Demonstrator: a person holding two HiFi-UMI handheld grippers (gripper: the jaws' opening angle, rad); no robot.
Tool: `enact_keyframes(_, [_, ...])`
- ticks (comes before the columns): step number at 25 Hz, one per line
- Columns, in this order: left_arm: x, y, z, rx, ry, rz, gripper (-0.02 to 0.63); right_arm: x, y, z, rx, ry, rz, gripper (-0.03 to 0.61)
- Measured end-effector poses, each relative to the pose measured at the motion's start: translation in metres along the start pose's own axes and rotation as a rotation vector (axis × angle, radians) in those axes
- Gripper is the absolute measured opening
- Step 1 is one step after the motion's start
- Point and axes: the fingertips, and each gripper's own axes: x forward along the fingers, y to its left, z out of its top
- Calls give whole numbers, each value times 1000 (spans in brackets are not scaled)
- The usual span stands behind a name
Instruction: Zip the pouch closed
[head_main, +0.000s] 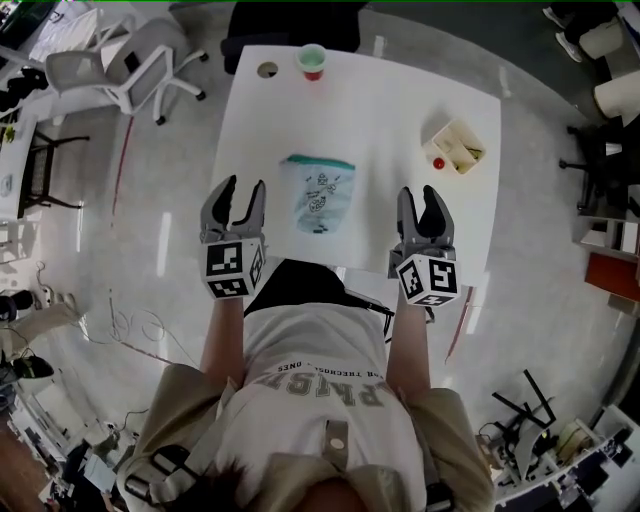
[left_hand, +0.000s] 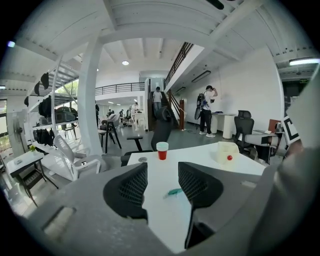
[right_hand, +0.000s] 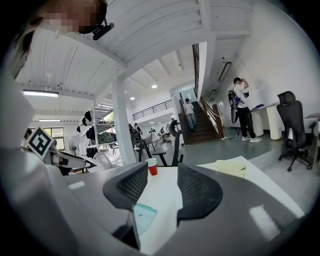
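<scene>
A clear pouch (head_main: 320, 192) with a teal zip edge and printed figures lies flat on the white table (head_main: 390, 110), in the near middle. My left gripper (head_main: 238, 197) hovers open at the table's near left edge, to the left of the pouch and apart from it. My right gripper (head_main: 424, 205) is open at the near right, also apart from the pouch. In the left gripper view only the pouch's teal edge (left_hand: 175, 191) shows between the jaws (left_hand: 162, 181). The right gripper view shows a corner of the pouch (right_hand: 143, 216) low between the jaws (right_hand: 163, 180).
A red cup (head_main: 312, 62) stands at the table's far edge beside a round hole (head_main: 267, 70). A cream box (head_main: 455, 146) with a red ball (head_main: 438, 163) sits at the right. White chairs (head_main: 130, 62) stand on the floor at far left. People stand far off in the room.
</scene>
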Motion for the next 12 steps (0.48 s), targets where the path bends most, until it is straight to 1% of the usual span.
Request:
enact_keyframes(6, [22, -3, -24, -1, 91, -59, 201, 15, 0, -18, 6, 61, -1, 160])
enact_keyframes(12, [53, -1, -40, -7, 149, -116, 201, 43, -11, -28, 15, 92, -22, 160])
